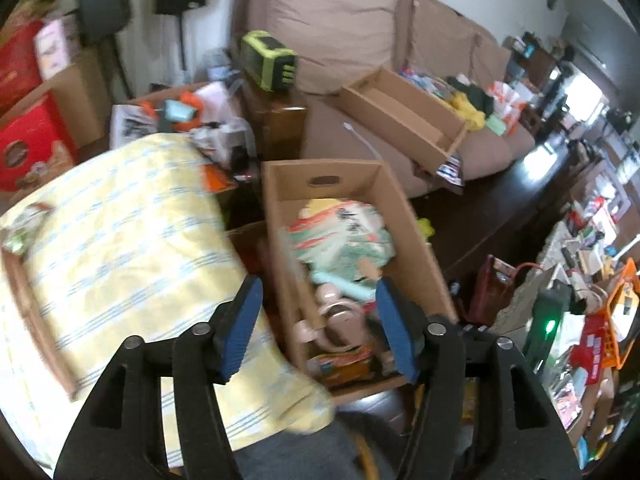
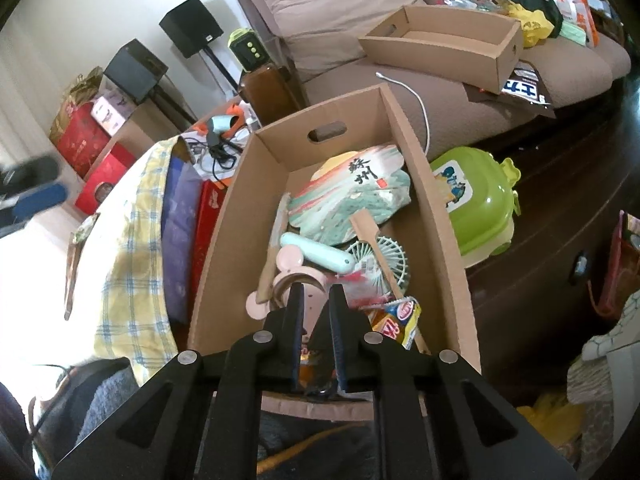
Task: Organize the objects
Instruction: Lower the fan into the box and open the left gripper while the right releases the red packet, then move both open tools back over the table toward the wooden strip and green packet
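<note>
Left gripper: I saw the left gripper [image 1: 318,328] held above the near end of the open brown cardboard box [image 1: 276,216], its blue-padded jaws spread with nothing between them.
Right gripper: I saw the right gripper [image 2: 316,320] lowered into the near end of the same cardboard box [image 2: 436,216]; its jaws stood a narrow gap apart, and I could not tell whether they pinched anything.
Box contents: I counted a printed paper hand fan with a wooden handle [image 2: 352,188], a mint-green handheld electric fan [image 2: 320,254], a pink round-eared handheld fan [image 2: 288,280] and a yellow snack packet [image 2: 400,318], all lying inside the box.
Snack packet position: it lay at the near right of the box floor, just beside the right gripper's fingers.
Beside the box: I noted a yellow checked cloth [image 2: 132,240] draped over a stack to the left, and a green plastic lidded container [image 2: 476,200] on the dark floor to the right.
Background: a brown fabric sofa [image 2: 340,8] carried a second, shallow cardboard tray [image 2: 440,46].
Image quality: the left wrist view was motion-blurred.
</note>
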`<state>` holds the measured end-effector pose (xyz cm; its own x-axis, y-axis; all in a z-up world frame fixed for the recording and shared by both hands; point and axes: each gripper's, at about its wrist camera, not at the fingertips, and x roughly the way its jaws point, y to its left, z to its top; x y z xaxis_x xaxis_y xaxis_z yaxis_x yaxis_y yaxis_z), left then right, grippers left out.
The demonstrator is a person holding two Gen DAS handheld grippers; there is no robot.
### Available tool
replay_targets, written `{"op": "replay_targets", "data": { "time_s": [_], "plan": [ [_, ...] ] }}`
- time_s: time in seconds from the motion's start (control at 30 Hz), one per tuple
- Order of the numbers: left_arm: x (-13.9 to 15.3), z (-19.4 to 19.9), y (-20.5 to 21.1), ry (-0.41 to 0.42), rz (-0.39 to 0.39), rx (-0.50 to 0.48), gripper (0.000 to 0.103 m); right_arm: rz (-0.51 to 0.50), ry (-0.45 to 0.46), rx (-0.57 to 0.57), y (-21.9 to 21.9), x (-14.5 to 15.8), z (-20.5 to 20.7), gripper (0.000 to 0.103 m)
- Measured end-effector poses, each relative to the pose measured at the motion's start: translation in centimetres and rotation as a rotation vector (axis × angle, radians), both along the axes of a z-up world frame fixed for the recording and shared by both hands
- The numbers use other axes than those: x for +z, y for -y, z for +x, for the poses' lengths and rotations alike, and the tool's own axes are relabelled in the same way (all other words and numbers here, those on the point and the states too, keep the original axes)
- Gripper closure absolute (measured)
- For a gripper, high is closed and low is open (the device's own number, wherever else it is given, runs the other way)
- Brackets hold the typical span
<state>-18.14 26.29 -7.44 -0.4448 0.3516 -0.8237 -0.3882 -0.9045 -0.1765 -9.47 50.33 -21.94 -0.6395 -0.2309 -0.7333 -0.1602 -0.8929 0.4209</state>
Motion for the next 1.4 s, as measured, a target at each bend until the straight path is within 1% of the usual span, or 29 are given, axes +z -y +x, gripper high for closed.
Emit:
{"op": "replay_targets", "data": {
  "time_s": [0.1,0.17,0.27,0.33,0.37,0.4,0.43,0.47,0.57,0.6,0.63,0.67,0.7,0.77,0.8,0.83,0.9,0.97,1.0,1.03,1.07,1.1,1.13,1.17,1.2,1.23,1.27,1.3,1.4],
  "plan": [
    [0.8,0.8,5.2,-0.026,-0.015,0.067,0.043,-0.014,0.007,-0.03,-0.5,-0.2,0.1,0.09],
    [1.4,1.1,9.1,-0.048,-0.02,0.138,0.041,0.003,0.018,-0.042,-0.6,-0.2,0.1,0.09],
    [2.5,1.3,15.8,-0.068,0.016,0.272,0.038,0.018,0.013,-0.04,-0.3,0.0,0.1,0.09],
    [3.2,1.3,21.2,-0.094,0.03,0.394,0.032,0.026,0.008,-0.02,0.0,0.0,0.0,0.09],
    [3.1,1.3,22.8,-0.096,0.029,0.427,0.031,0.031,0.013,-0.013,0.0,0.0,-0.2,0.09],
    [3.0,1.2,25.0,-0.091,0.023,0.477,0.027,0.035,0.023,-0.012,-0.1,-0.1,-0.4,0.09],
    [2.8,1.0,27.6,-0.063,0.016,0.531,0.022,0.029,0.027,-0.017,-0.3,-0.1,-0.5,0.09],
    [2.3,0.8,29.8,-0.017,0.01,0.572,0.022,0.024,0.028,-0.021,-0.4,-0.1,-0.4,0.09],
    [0.3,0.3,33.4,0.079,0.03,0.619,0.022,0.045,0.023,-0.022,0.2,0.8,-0.4,0.088],
    [-0.5,0.1,33.9,0.109,0.03,0.621,0.022,0.049,0.019,-0.019,0.5,1.2,-0.5,0.086],
    [-1.5,-0.3,34.1,0.128,0.019,0.609,0.022,0.049,0.015,-0.015,1.0,1.5,-0.5,0.081],
    [-2.3,-0.7,34.0,0.134,0.003,0.599,0.022,0.043,0.008,-0.014,1.6,2.1,-0.6,0.078],
    [-3.1,-1.4,33.5,0.134,-0.034,0.592,0.022,0.033,0.005,-0.015,2.0,2.5,-0.8,0.074],
    [-5.2,-3.3,32.2,0.115,-0.156,0.622,0.022,0.004,0.005,-0.013,3.3,3.5,-1.3,0.067],
    [-5.8,-3.9,31.8,0.115,-0.175,0.634,0.021,0.001,0.005,-0.002,3.9,4.0,-1.7,0.066],
    [-6.7,-5.0,31.2,0.117,-0.177,0.651,0.019,0.007,0.0,0.015,4.7,4.6,-2.0,0.065],
    [-8.2,-6.7,30.5,0.127,-0.145,0.672,0.019,0.041,-0.023,0.051,6.5,6.2,-2.6,0.063],
    [-9.6,-8.5,29.4,0.14,-0.135,0.695,0.019,0.068,-0.052,0.078,8.0,7.8,-3.0,0.054],
    [-10.2,-9.3,28.9,0.14,-0.141,0.702,0.019,0.08,-0.069,0.093,8.8,8.8,-3.3,0.053],
    [-10.9,-9.9,28.4,0.137,-0.153,0.71,0.015,0.086,-0.079,0.101,9.3,9.4,-3.4,0.053],
    [-11.0,-10.1,28.1,0.11,-0.173,0.718,0.015,0.089,-0.086,0.107,9.6,9.8,-3.5,0.053],
    [-11.2,-10.2,28.0,0.094,-0.163,0.716,0.015,0.091,-0.096,0.115,10.0,10.5,-3.6,0.053],
    [-11.2,-10.1,28.0,0.075,-0.148,0.716,0.016,0.092,-0.106,0.122,10.4,11.1,-3.7,0.052],
    [-11.2,-9.7,28.1,0.057,-0.135,0.716,0.02,0.094,-0.112,0.126,10.6,11.5,-3.8,0.051],
    [-11.0,-9.3,28.4,0.028,-0.121,0.711,0.042,0.097,-0.123,0.129,10.9,12.1,-3.8,0.051],
    [-10.8,-9.0,28.7,0.003,-0.132,0.712,0.064,0.099,-0.132,0.135,11.2,12.6,-3.8,0.049],
    [-10.7,-9.0,29.2,0.001,-0.118,0.698,0.071,0.102,-0.139,0.143,11.5,13.0,-3.9,0.048],
    [-10.6,-8.9,29.8,0.011,-0.115,0.698,0.072,0.107,-0.147,0.152,11.9,13.5,-4.1,0.048],
    [-10.3,-8.4,32.3,0.056,-0.032,0.685,0.077,0.112,-0.159,0.181,13.4,14.6,-5.0,0.048]
  ]
}}
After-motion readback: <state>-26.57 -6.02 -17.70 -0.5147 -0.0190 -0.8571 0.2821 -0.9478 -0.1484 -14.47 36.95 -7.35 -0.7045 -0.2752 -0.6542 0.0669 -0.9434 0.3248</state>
